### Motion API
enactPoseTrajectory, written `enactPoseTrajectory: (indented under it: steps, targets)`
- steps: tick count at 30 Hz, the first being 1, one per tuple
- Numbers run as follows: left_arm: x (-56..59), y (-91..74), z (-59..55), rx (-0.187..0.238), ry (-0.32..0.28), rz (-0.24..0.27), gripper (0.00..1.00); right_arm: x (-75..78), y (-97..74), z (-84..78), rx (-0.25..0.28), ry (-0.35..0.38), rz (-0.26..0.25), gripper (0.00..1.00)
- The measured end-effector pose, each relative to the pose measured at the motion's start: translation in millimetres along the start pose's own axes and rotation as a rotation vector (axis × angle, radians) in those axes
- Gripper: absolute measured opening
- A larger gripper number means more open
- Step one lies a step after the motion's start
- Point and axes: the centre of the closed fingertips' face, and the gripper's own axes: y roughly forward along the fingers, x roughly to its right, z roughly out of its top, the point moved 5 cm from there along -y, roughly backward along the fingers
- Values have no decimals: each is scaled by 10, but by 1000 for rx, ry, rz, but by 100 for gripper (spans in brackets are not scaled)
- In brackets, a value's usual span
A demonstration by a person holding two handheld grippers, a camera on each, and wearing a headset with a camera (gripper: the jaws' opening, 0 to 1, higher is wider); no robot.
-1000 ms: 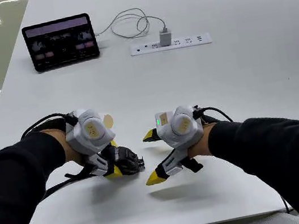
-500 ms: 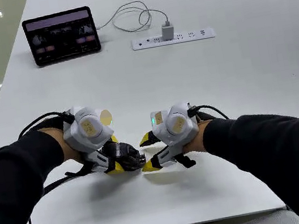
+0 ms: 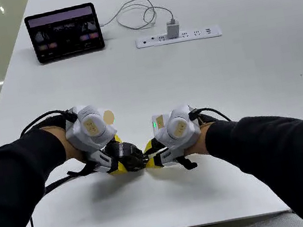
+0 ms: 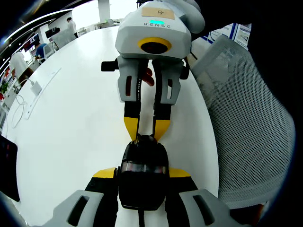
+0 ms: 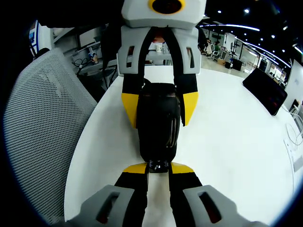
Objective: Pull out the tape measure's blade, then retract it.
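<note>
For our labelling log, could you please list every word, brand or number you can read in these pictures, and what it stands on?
"XENS" plus one unclear last letter: on the white housing of the right gripper, left gripper view.
Tan sticker above it: handwriting, too blurred to read.
Tablet screen: text too small to read.
Housing stickers in the head view: unreadable.

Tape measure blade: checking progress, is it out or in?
In: the right gripper pinches at the mouth of the tape measure, held by the left gripper.
</note>
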Motion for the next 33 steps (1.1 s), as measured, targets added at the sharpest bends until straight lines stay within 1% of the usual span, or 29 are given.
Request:
enactPoseTrajectory:
  steps: [2,4,5,7,11,13,20,33]
  targets:
    - [0,0,1,-1,0,-1,34,-4,5,0,-2,11,0,12]
    - [1,-1,2,-3,0,0,34,-13,12,0,-7,-9,-14,11]
    - [3,-3,3,-3,1,1,34,-10,6,-5,3,13,-12,10]
    - [4,-4,0,-5,3,4,34,-7,-5,-15,8,7,-8,9]
    - [10,-8,-1,-14,17,7,34,-5,-6,-9,-3,-5,1,9]
    - [11,-7,-2,-13,18,6,34,-1,-16,-18,-5,3,6,9]
    - [3,-3,-12,-7,16,10,34,-5,-25,-20,-6,5,4,9]
    - [-4,3,-15,-8,13,13,34,6,-77,-76,-13,10,6,9]
